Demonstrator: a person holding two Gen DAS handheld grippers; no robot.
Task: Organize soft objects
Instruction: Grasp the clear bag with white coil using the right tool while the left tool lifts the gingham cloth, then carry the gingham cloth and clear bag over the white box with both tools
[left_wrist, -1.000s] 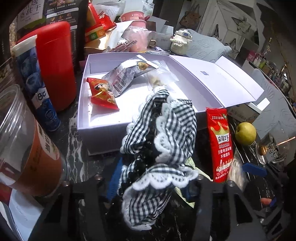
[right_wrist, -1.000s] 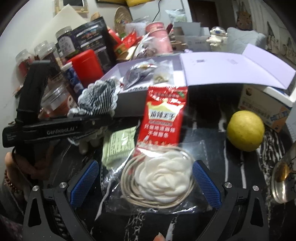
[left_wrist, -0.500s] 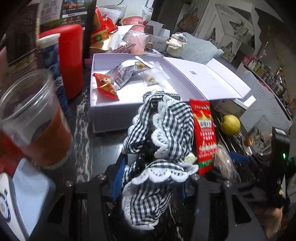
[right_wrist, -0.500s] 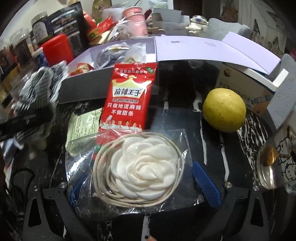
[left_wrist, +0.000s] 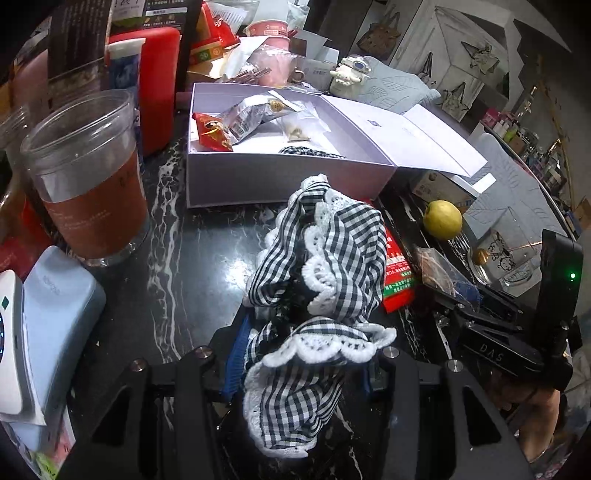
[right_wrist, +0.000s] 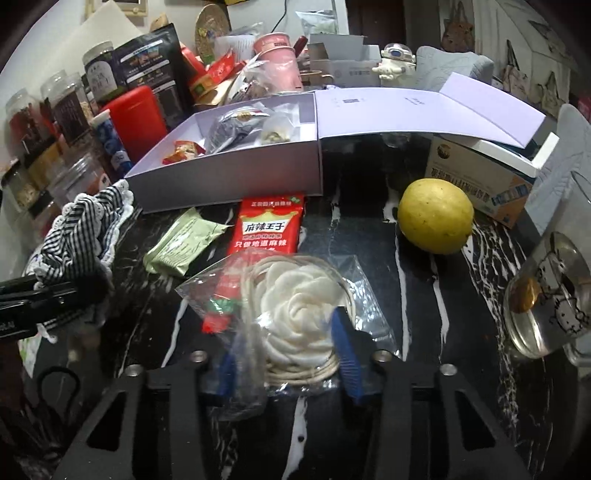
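Observation:
My left gripper (left_wrist: 301, 365) is shut on a black-and-white checked cloth with white lace trim (left_wrist: 325, 266), held up over the dark marble table in front of the open white box (left_wrist: 280, 184). The same cloth (right_wrist: 85, 225) shows at the left of the right wrist view. My right gripper (right_wrist: 288, 354) has its jaws closing on a clear bag holding a white fabric flower and cord (right_wrist: 295, 306). The blue pads squeeze the bag from both sides and it is crumpled. The box holds snack packets and a bit of checked fabric.
A red snack packet (right_wrist: 269, 229) and a green packet (right_wrist: 181, 247) lie before the box. A yellow fruit (right_wrist: 436, 216) and a glass cup (right_wrist: 550, 295) sit to the right. A cup of brown drink (left_wrist: 92, 184), a blue case (left_wrist: 55, 314) and jars crowd the left.
The left gripper has drawn back from the box with the cloth. The right jaws, wide apart around the bag before, have closed in on it and crumpled it.

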